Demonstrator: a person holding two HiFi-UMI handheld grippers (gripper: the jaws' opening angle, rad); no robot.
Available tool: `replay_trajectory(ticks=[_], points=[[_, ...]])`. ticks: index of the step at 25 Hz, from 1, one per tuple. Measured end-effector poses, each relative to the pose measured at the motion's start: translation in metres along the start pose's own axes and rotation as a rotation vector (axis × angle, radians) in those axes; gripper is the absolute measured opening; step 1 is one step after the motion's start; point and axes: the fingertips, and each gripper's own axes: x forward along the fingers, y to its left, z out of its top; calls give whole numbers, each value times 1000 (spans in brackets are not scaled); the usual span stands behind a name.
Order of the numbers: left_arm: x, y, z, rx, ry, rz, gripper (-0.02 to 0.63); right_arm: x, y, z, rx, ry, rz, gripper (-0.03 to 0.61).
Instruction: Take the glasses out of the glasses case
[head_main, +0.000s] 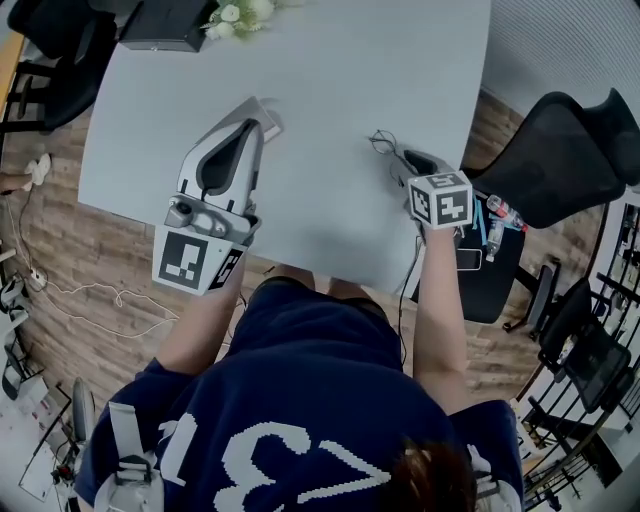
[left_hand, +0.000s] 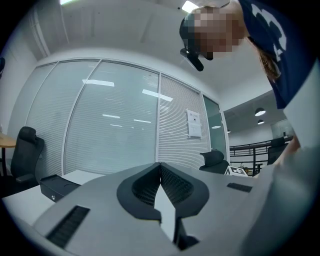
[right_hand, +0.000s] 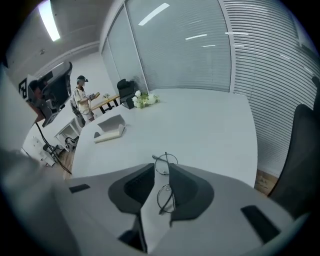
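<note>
Thin wire-framed glasses (head_main: 383, 143) lie on the white table (head_main: 330, 80) at the right. My right gripper (head_main: 405, 160) points down at them and is open. In the right gripper view one lens of the glasses (right_hand: 166, 196) lies in the gap between the jaws, and the other lens lies just past the tips of the right gripper (right_hand: 161, 167). The white glasses case (head_main: 268, 118) lies open on the table at the left, and it also shows as the case (right_hand: 109, 129) in the right gripper view. My left gripper (head_main: 255, 125) is held level over that spot. The left gripper's (left_hand: 160, 165) tips meet, with nothing seen between them.
A bunch of white flowers (head_main: 240, 12) and a black box (head_main: 160, 30) stand at the table's far edge. A black office chair (head_main: 560, 150) is close to the table's right side. Cables run over the wooden floor (head_main: 60, 290) at the left.
</note>
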Motion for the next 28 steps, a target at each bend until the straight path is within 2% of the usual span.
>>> replay_trajectory(ticks=[2,3,5,9,13,20,28], points=[[3,-3,8,6,-18,-1,14,-15,-2,22,-10,-68,-7,97],[4,-4,13,11,-29,-2,15,-27,-4,40,-24,-135,-25,59],[7,-5,26,21,-53,-3,14,-60,-3,80,-58,-304,-59,29],[12,-9,52,44,-98,3,14,-140,11,149,-68,-633,-67,25],[14,-16,78,64,-142,-2,14,-211,21,185,-83,-844,-125,25],[15,-26,94,69,-178,-16,15,-284,28,205,-115,-988,-218,25],[12,-36,102,63,-202,-15,14,-321,28,202,-99,-1070,-285,25]])
